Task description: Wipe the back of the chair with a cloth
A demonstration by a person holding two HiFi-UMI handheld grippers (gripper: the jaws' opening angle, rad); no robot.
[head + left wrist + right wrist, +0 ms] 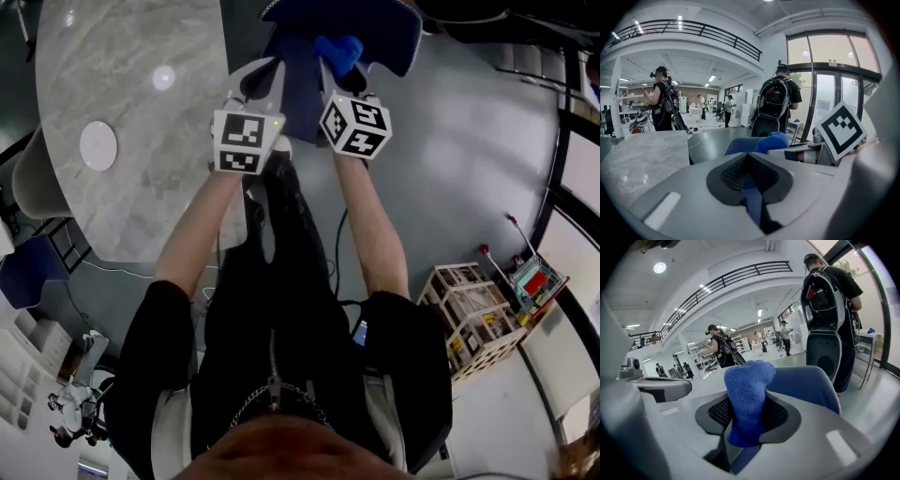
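Observation:
The blue chair (370,28) stands ahead of me, its back (300,94) running down between the two grippers. It fills the middle distance in the right gripper view (806,383) and shows behind the jaws in the left gripper view (739,145). My right gripper (330,67) (747,411) is shut on a bunched blue cloth (339,52) (746,390), held at the top of the chair back. The cloth also shows in the left gripper view (774,139). My left gripper (267,77) (749,161) sits just left of it, jaws together, with a blue sliver of chair showing through the gap below the pads.
A grey marble table (131,112) with a white disc (98,145) lies to the left. A wooden crate rack (469,314) stands at the right. People with backpacks (779,103) (661,98) stand beyond the chair, near tall windows (825,84).

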